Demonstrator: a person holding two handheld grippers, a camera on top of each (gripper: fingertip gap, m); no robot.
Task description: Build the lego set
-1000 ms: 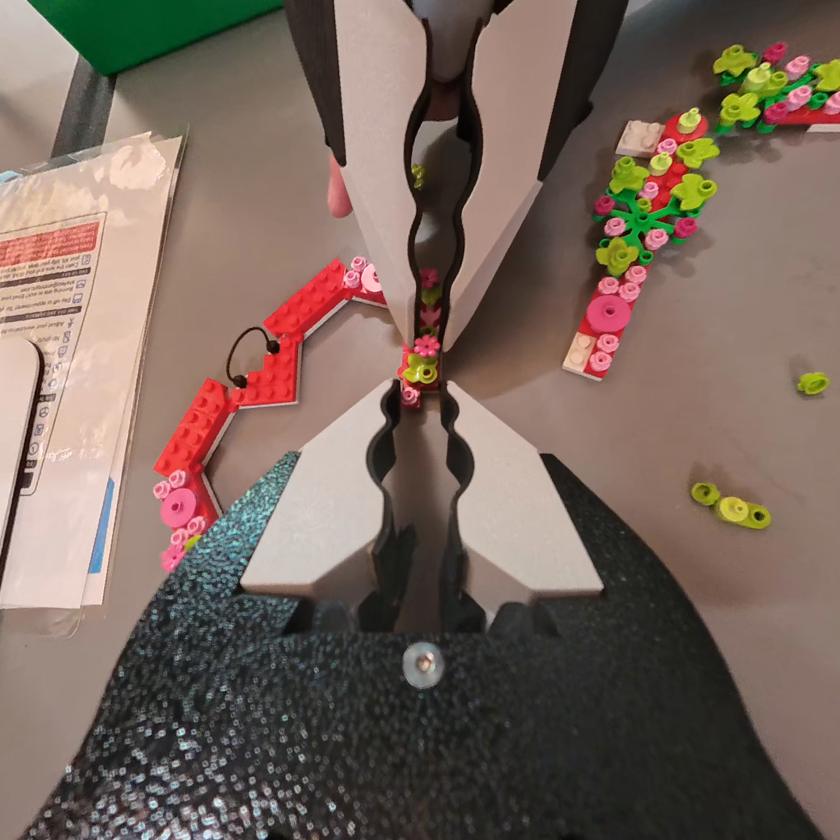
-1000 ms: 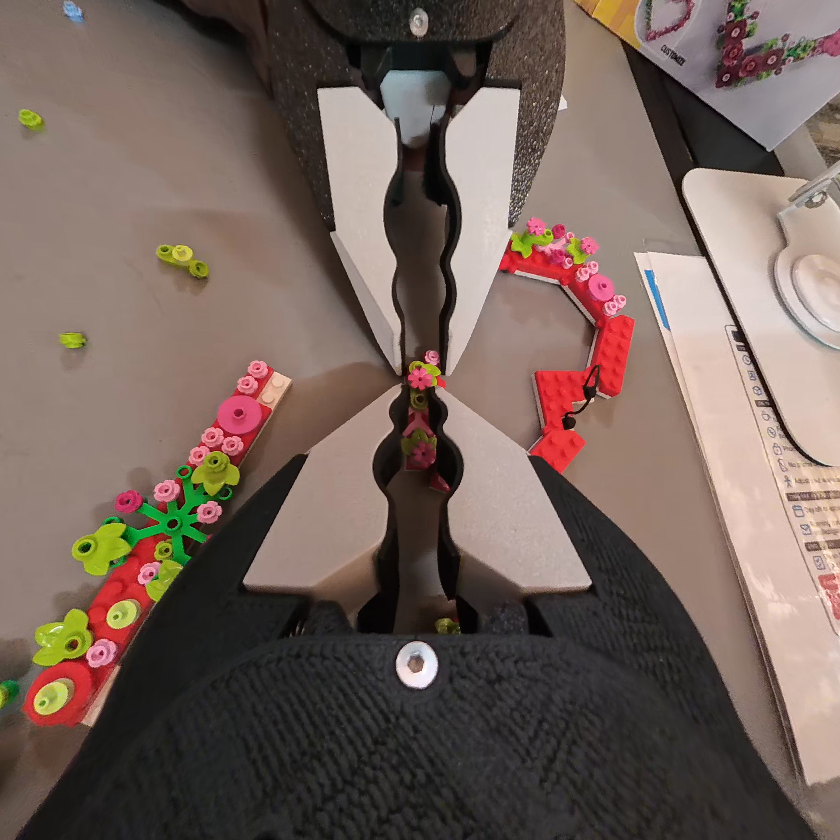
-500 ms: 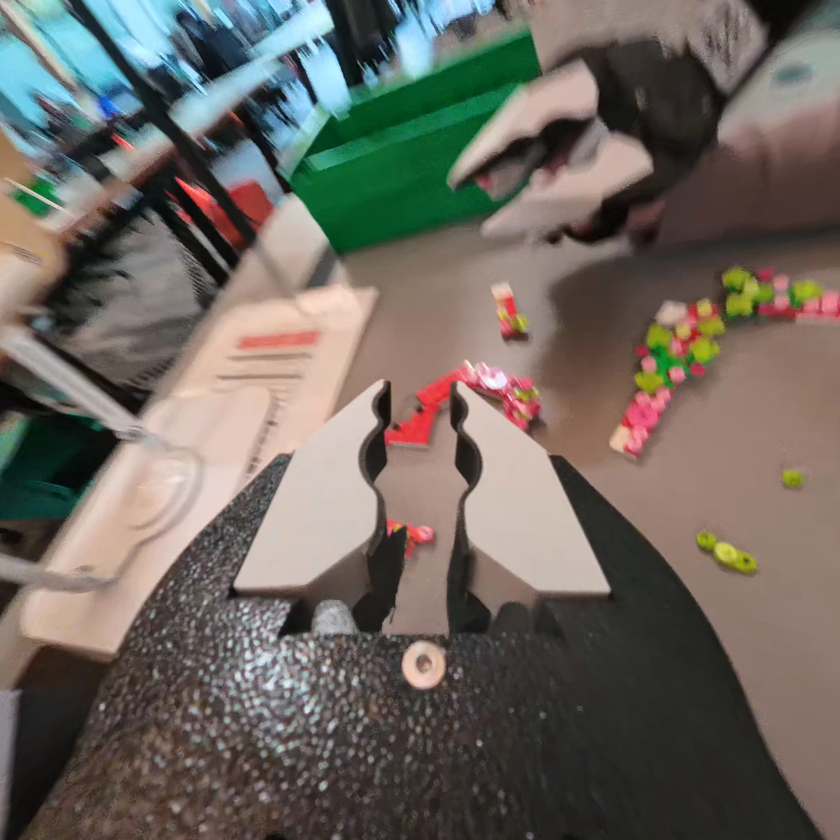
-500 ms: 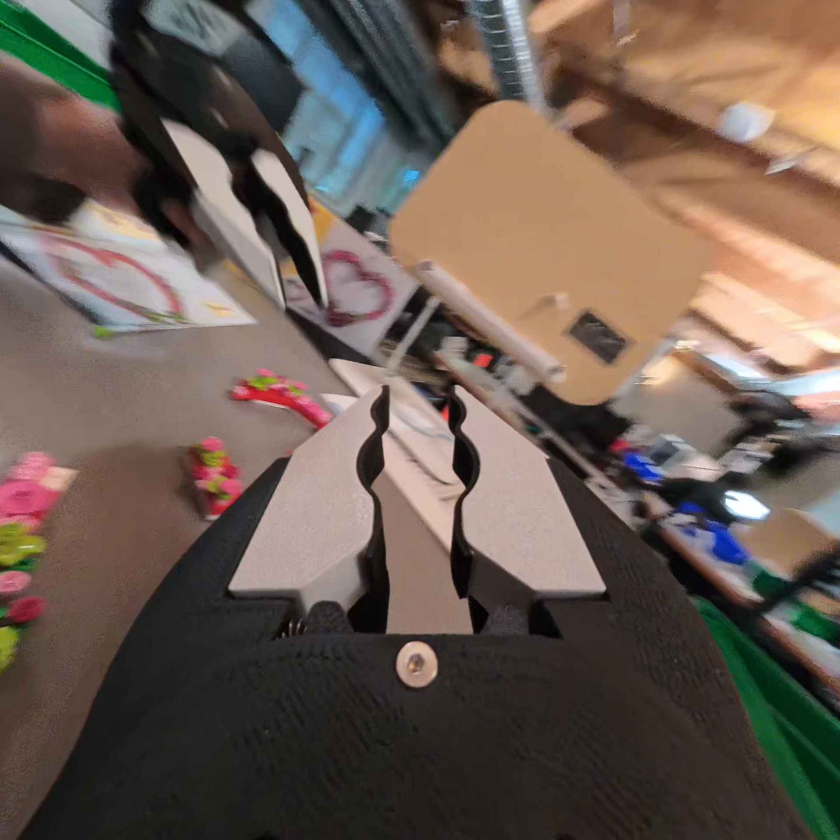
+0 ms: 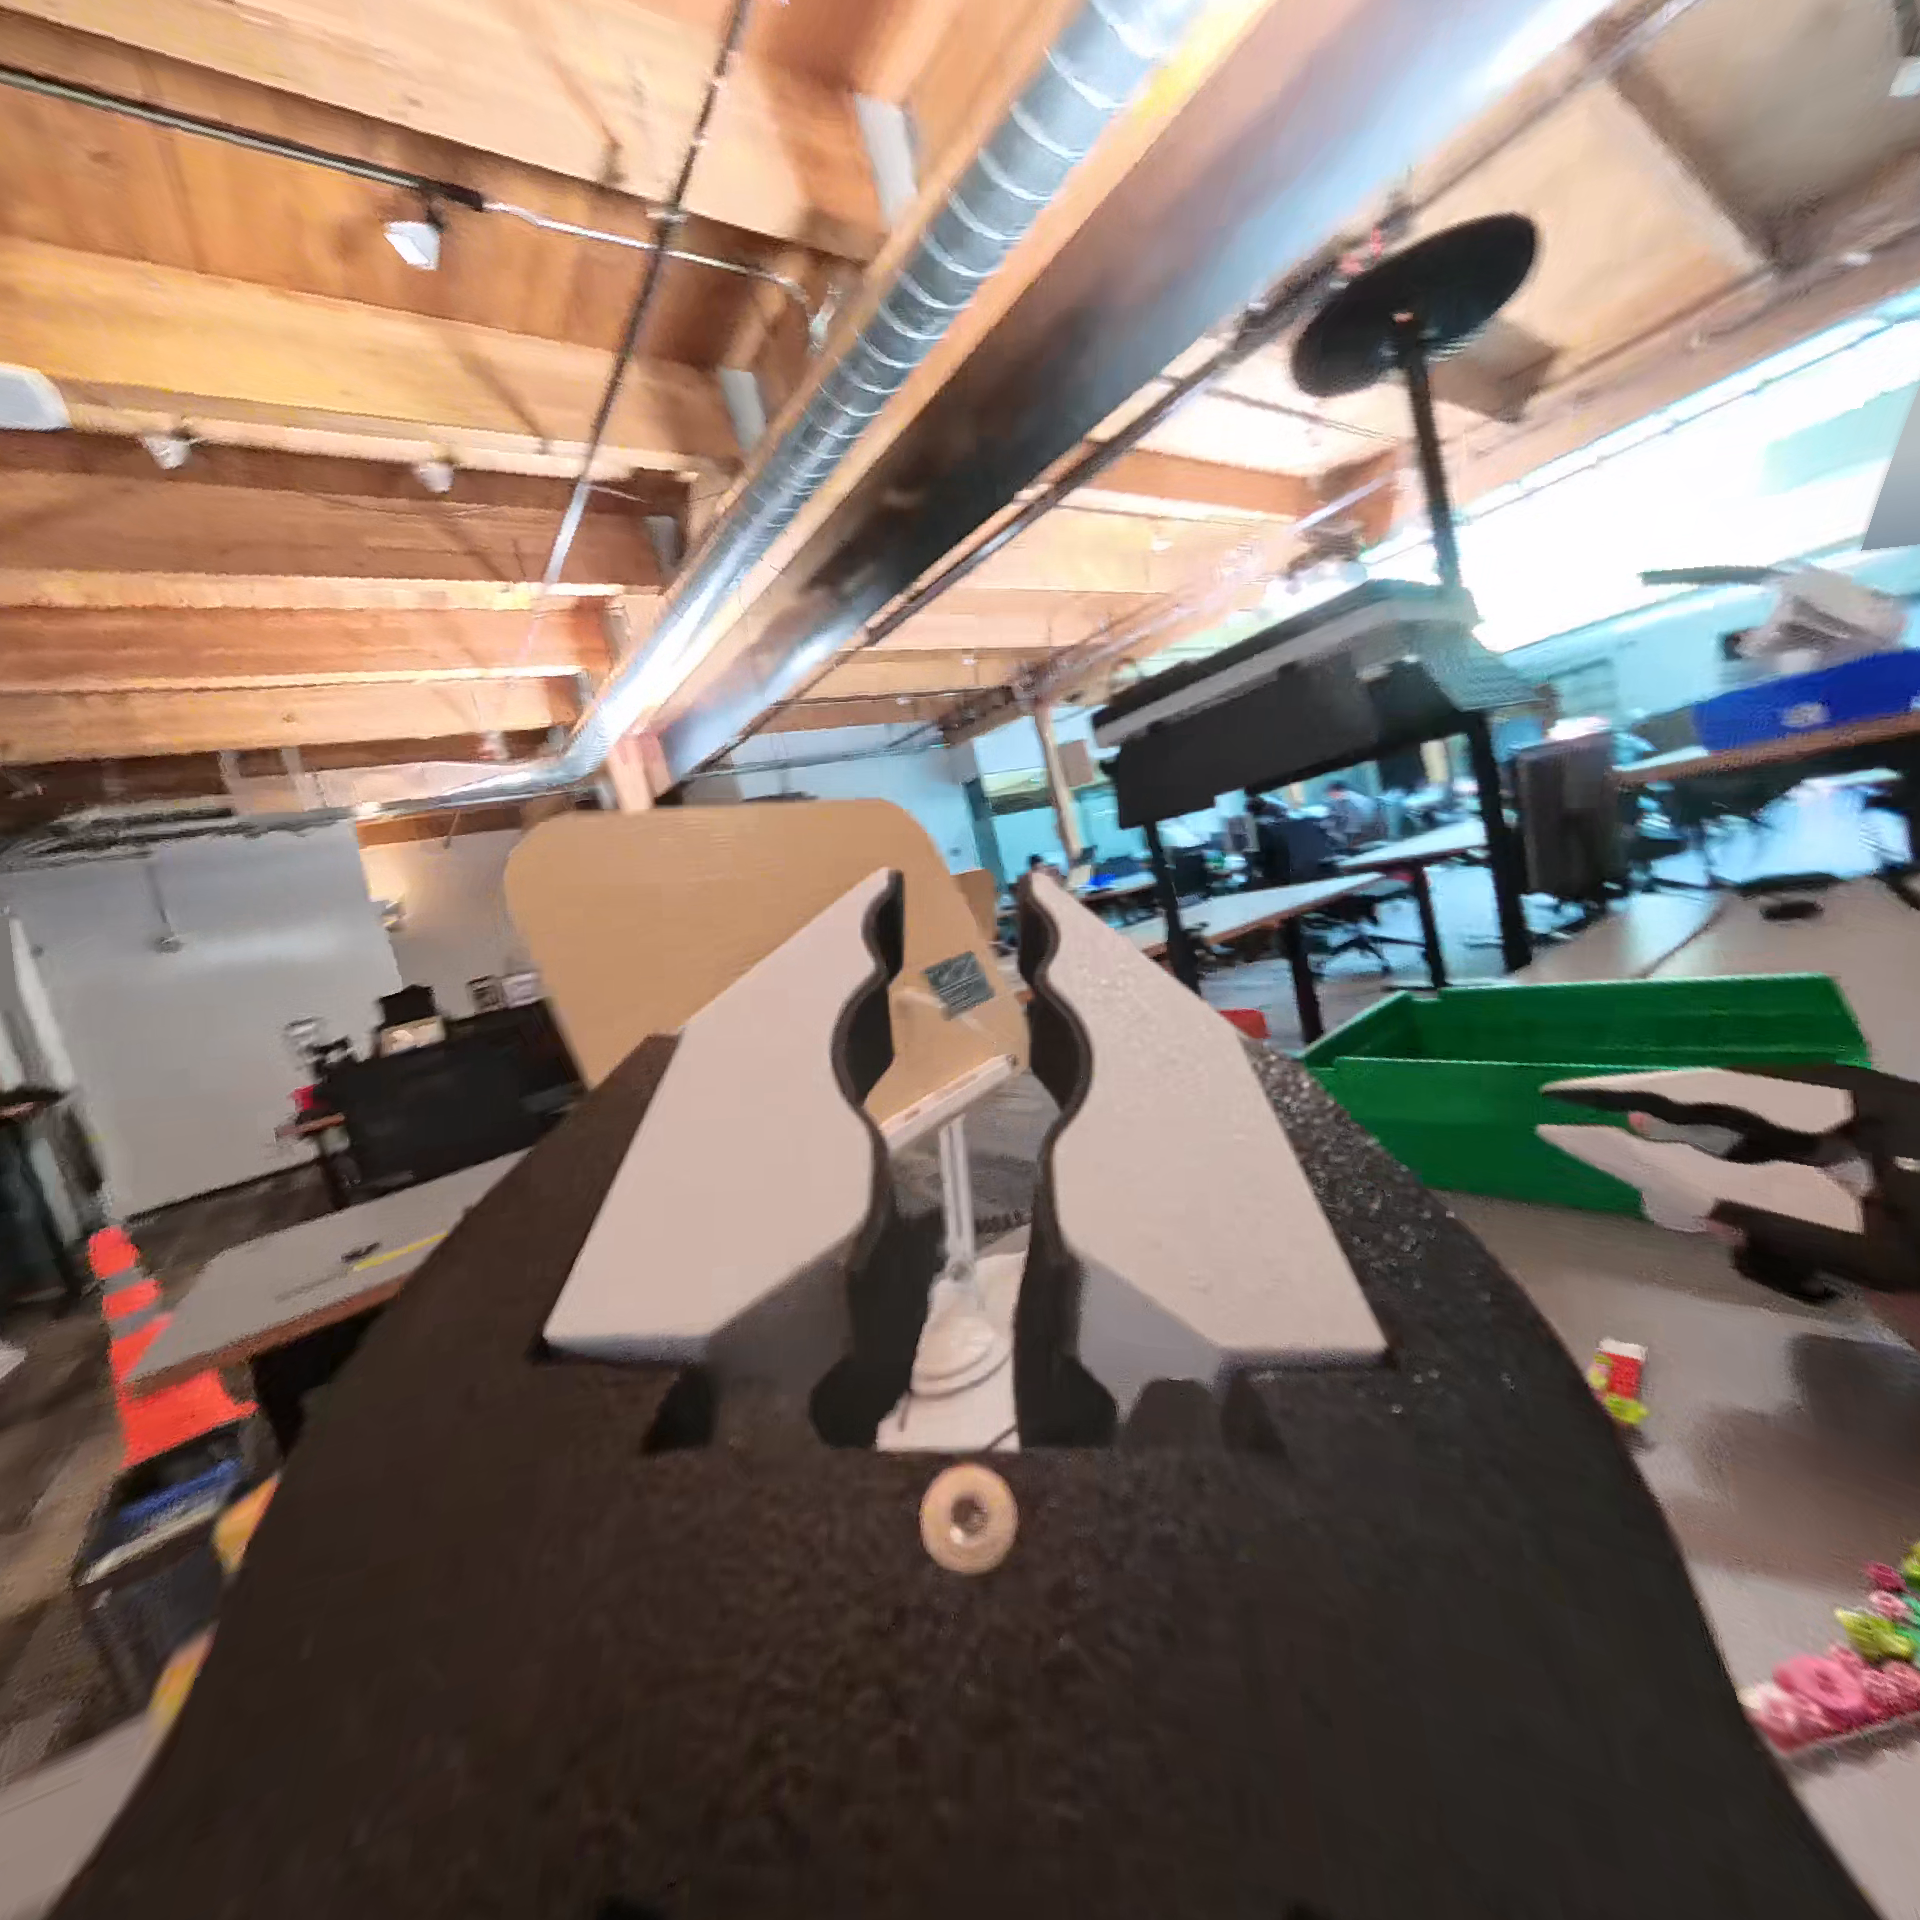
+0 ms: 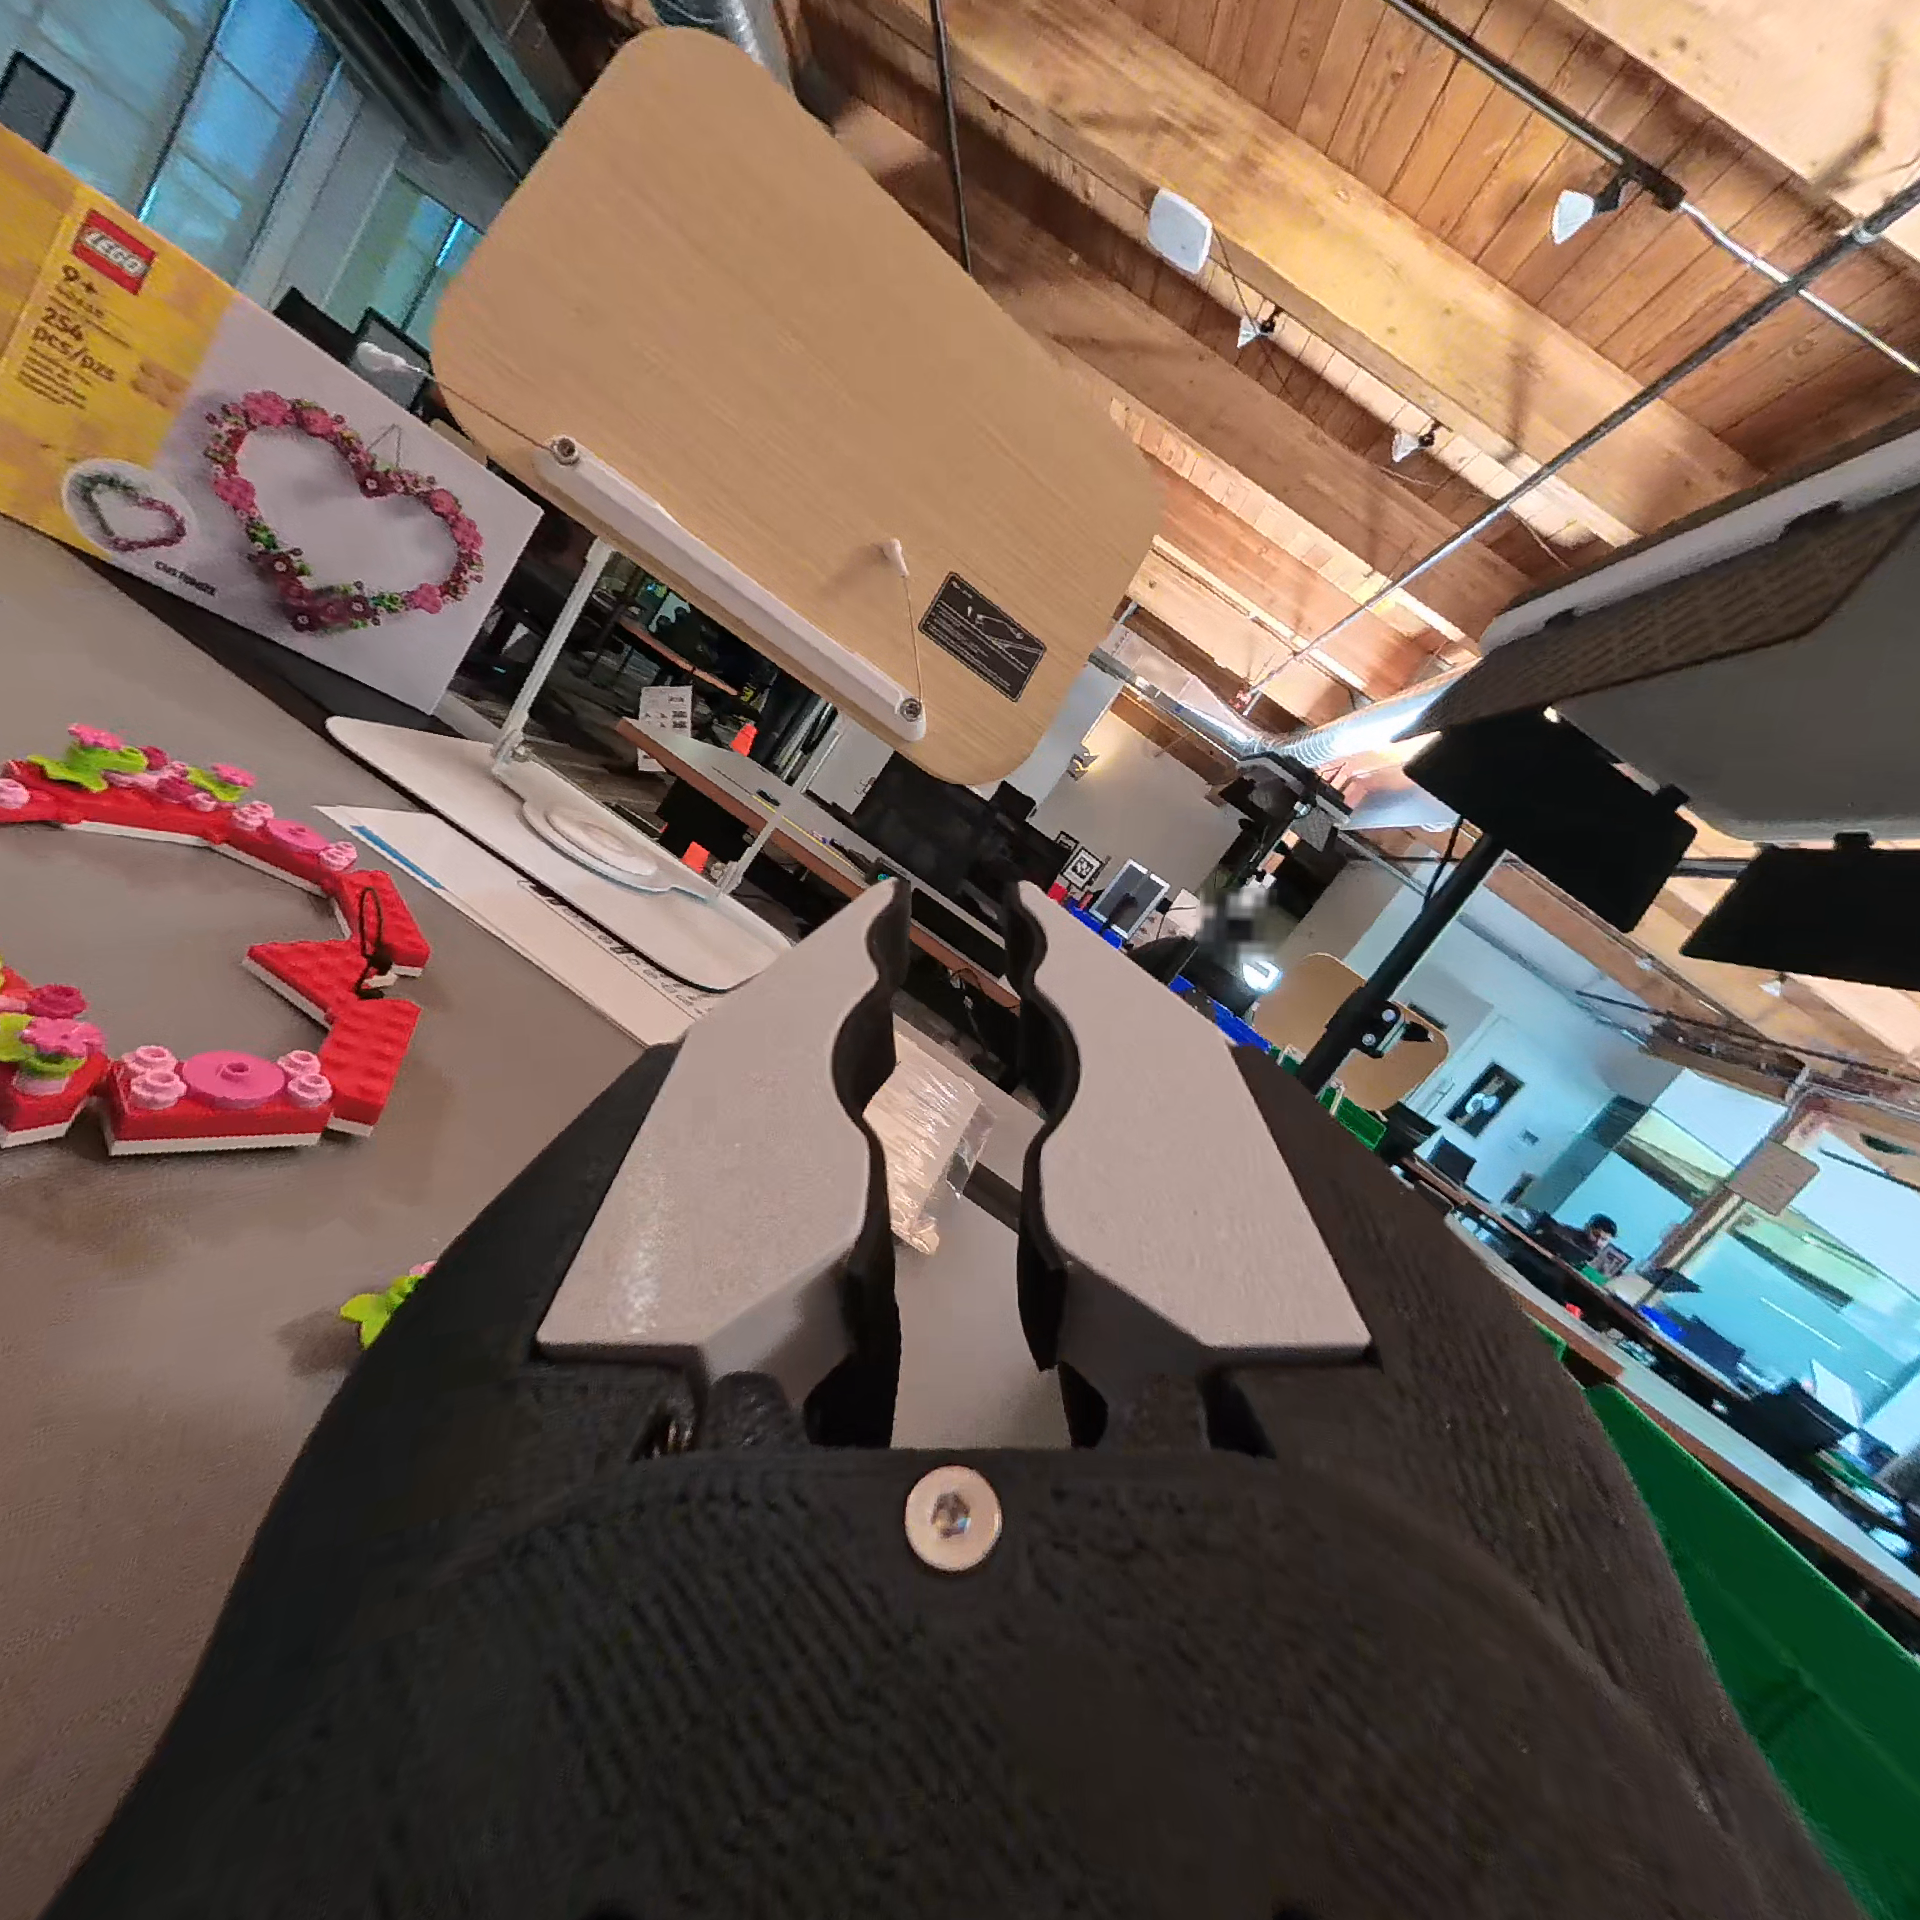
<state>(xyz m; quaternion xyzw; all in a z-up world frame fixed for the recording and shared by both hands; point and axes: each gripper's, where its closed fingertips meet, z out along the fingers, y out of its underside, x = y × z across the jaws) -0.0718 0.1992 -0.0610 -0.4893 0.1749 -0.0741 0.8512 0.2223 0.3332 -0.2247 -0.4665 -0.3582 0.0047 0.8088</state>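
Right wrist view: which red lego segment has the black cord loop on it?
The bare-studded red zigzag segment, midway along the arc on the table. The segment nearer the camera carries pink flowers and a round pink plate; the far one carries green leaves.

Red lego arc [image 6: 343,1003] (pink flowers), green bin [image 5: 1621,1070], grey table [image 6: 156,1351]

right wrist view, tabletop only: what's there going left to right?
Red flowered lego arc → lego box, standing behind the arc's right part → white stand base → right gripper, open and empty → green bin.
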